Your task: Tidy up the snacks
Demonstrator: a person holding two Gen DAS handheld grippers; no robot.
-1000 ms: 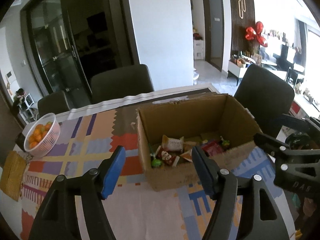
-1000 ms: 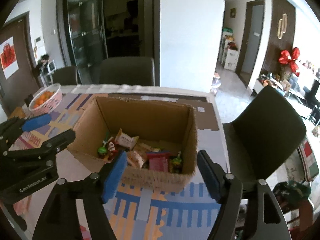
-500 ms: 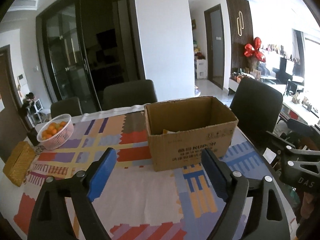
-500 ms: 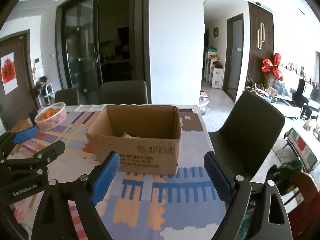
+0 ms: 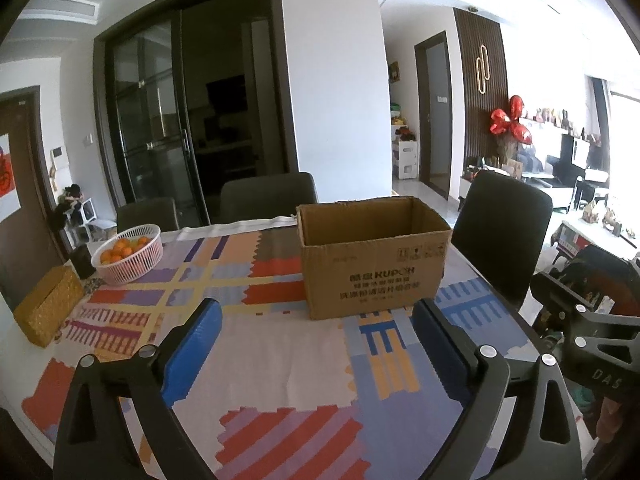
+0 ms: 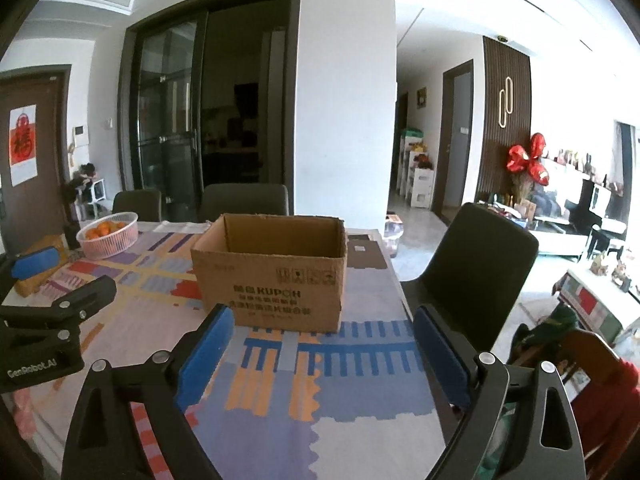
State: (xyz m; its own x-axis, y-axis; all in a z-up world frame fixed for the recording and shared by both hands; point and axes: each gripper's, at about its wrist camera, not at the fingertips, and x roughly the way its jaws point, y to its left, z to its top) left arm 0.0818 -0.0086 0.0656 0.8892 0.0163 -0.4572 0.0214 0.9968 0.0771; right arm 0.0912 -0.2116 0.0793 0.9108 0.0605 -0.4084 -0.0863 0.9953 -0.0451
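An open brown cardboard box (image 5: 374, 268) stands on the patterned table; it also shows in the right wrist view (image 6: 272, 276). The snacks inside are hidden by its front wall. My left gripper (image 5: 318, 344) is open and empty, low over the table in front of the box. My right gripper (image 6: 320, 344) is open and empty, also in front of the box, to the right of the left one. The left gripper's body shows at the left of the right wrist view (image 6: 44, 328).
A white basket of oranges (image 5: 128, 254) and a woven yellow box (image 5: 48, 308) sit at the table's left. Dark chairs stand behind the table (image 5: 268, 196) and at its right side (image 5: 500, 232). The table's right edge (image 6: 400, 292) is near the box.
Both grippers have pulled back and dropped from above the box to table height. The snacks seen inside earlier are now hidden behind the box wall. Both jaws stayed open.
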